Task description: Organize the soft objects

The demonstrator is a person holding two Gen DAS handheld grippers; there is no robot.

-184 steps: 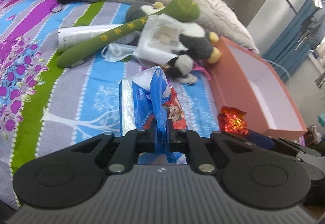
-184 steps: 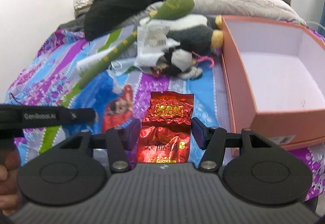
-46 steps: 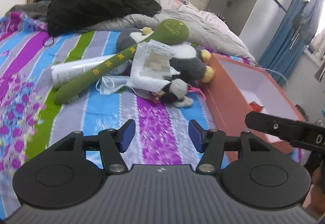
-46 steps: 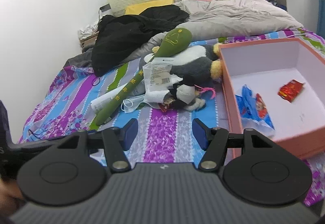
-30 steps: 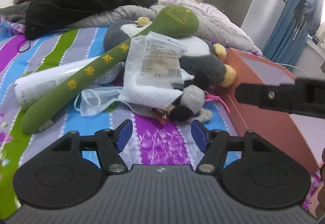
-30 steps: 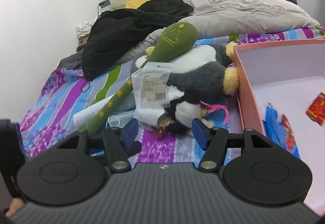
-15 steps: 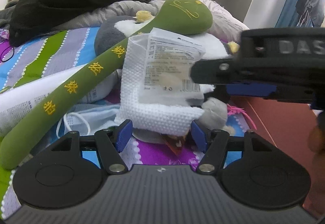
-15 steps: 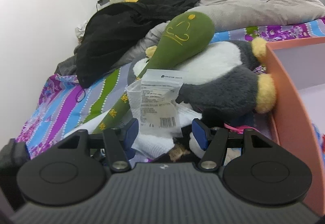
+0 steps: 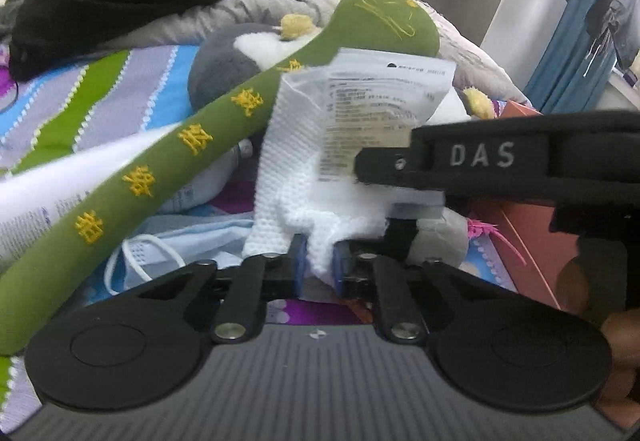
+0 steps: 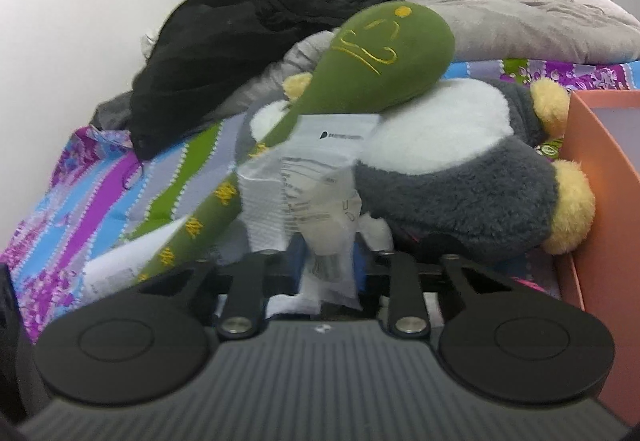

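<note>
A white knitted cloth in a clear labelled packet [image 9: 360, 145] lies against a grey and white plush penguin [image 10: 452, 177] and a long green plush stick [image 9: 168, 177] on the striped bed. My left gripper [image 9: 318, 269] is shut on the cloth's lower white edge. My right gripper [image 10: 328, 269] is shut on the same packet [image 10: 316, 201] lower down, and its body crosses the left wrist view [image 9: 480, 161] just right of the packet. The green stick's head [image 10: 384, 57] rests on the penguin.
An orange box [image 10: 600, 177] stands at the right, touching the penguin's yellow feet. A blue face mask [image 9: 160, 245] and a white tube [image 9: 48, 197] lie under the green stick. Black clothing [image 10: 248, 33] and a grey duvet [image 10: 520, 13] are piled behind.
Both grippers moved in on the packet and went from open to shut on it. The packet is now crumpled between the right gripper's jaws.
</note>
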